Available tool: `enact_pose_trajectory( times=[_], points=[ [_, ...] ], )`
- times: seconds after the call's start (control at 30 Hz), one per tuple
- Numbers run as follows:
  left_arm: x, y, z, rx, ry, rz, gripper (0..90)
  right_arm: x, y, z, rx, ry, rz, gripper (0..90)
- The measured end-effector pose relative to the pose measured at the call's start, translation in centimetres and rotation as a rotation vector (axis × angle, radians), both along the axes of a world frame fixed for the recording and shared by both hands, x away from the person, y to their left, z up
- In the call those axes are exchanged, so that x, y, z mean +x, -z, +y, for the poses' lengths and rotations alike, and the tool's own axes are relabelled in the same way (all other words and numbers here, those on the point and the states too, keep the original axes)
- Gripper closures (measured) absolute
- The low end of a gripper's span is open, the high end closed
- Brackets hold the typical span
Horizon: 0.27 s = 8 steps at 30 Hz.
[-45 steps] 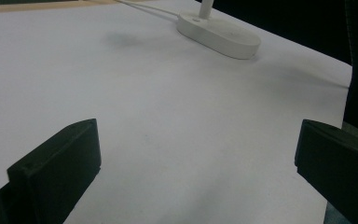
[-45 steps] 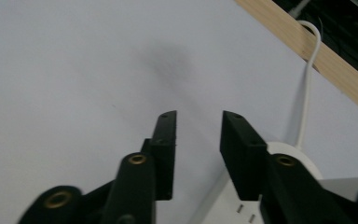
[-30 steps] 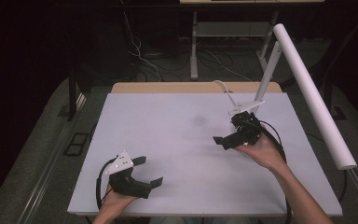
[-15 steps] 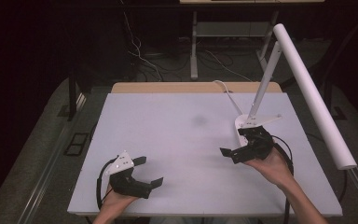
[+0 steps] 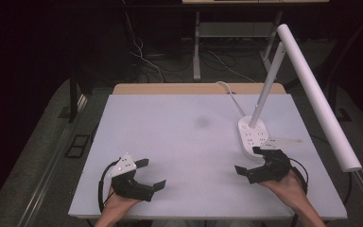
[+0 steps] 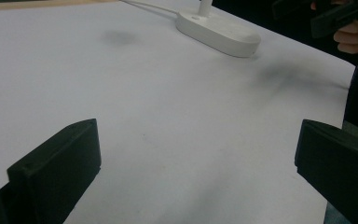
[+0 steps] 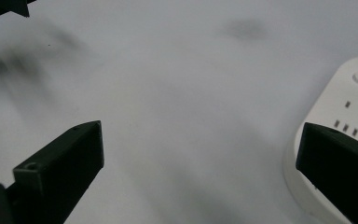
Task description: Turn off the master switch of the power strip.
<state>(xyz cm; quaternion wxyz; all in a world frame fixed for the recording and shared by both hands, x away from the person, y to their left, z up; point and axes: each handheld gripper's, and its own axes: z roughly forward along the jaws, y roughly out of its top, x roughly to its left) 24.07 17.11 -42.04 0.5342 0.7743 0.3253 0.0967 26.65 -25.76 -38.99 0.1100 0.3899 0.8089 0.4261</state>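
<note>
Spanning most of the high view: white desk [image 5: 179,142], carrying everything below. Standing at the right rear of it: white desk lamp [image 5: 319,94], long tube head slanting out past the right edge, thin stem leaning down into an oval lamp base [image 5: 252,137] with sockets and a power button on top. Trailing from that base toward the back edge: white cord [image 5: 229,91].

Resting low over the front left of the desk, well apart from the lamp: left gripper [image 5: 153,174], held in a hand [image 5: 118,205], fingers [image 6: 56,168] standing released, wide apart, grasping nothing, bare white surface showing between them.

Hovering at the front right, just beside the near end of the lamp base: right gripper [image 5: 248,161], held in a hand [image 5: 288,189], fingers [image 7: 60,163] likewise spread wide and grasping nothing, one finger overlapping the base edge in the right gripper view; contact impossible to confirm.

Lying mid-desk: faint grey smudge [image 5: 202,122].
</note>
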Motion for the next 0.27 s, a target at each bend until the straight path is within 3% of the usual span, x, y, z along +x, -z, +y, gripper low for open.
enact_pose_trajectory(
  times=[0.27],
  points=[
    [0.0,0.0,-0.1,0.005,0.003,0.002,0.0,-2.0,2.0,-1.7,0.041,0.033,0.013,0.3]
  ],
)
